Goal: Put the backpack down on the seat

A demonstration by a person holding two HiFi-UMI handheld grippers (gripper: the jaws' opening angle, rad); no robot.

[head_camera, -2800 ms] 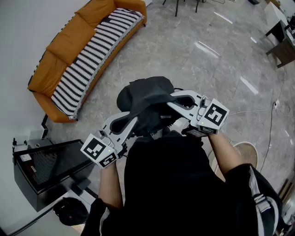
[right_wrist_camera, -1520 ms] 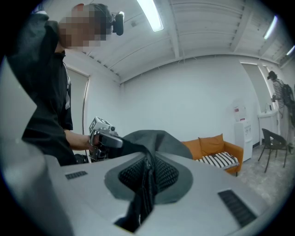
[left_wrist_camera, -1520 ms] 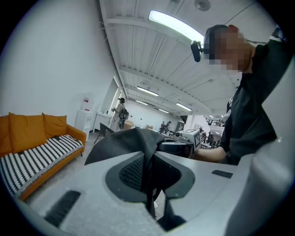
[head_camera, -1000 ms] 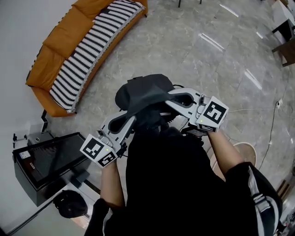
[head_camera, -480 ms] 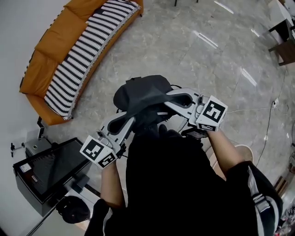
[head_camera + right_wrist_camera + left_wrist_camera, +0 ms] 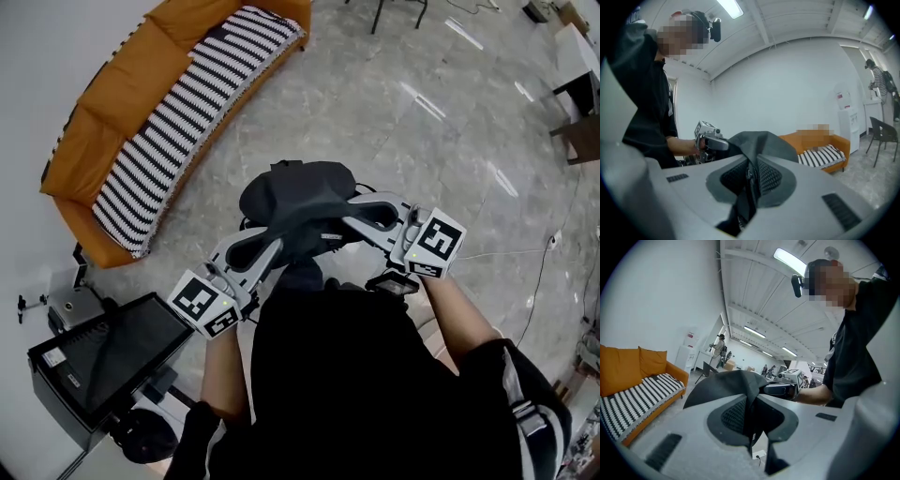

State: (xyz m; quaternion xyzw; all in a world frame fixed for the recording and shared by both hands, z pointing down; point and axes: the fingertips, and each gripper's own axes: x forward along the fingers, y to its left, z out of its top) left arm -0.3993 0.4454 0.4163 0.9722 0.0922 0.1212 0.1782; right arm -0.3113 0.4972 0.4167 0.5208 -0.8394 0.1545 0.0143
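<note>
Backpack [image 6: 298, 202] pinched from both sides. My left gripper [image 6: 752, 430] clamped on fold of its black fabric, pads nearly together. My right gripper [image 6: 749, 185] likewise closed tight on fabric by zipper. It hangs between them, in front of my chest, above grey floor [image 6: 403, 131]. Sofa [image 6: 112, 141], orange with striped cover [image 6: 187, 103], well apart, upper left in head view.

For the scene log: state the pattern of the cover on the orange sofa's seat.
Black-and-white stripes on the fabric seat cover; clearest in the head view.
</note>
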